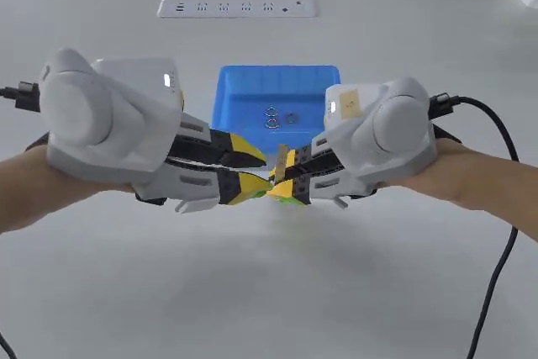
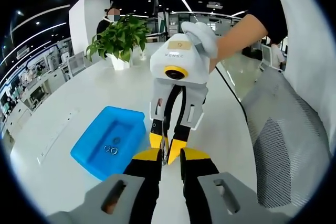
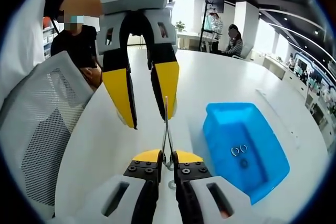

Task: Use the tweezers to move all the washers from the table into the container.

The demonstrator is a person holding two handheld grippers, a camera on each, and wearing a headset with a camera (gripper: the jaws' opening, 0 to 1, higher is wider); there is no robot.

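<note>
Three washers [image 1: 271,117] already lie in the blue container [image 1: 231,94], at 12 o'clock from the two grippers in the head view — so the moving is at least partly done. The right gripper [image 3: 167,157] is clamped on the tweezers [image 3: 167,124], which point toward 12 o'clock in its own view and reach between the spread jaws of the left gripper [image 3: 152,119], which grips nothing. Whether any washers are left on the table [image 1: 269,292] I cannot tell — the grippers cover the patch beneath them.
</note>
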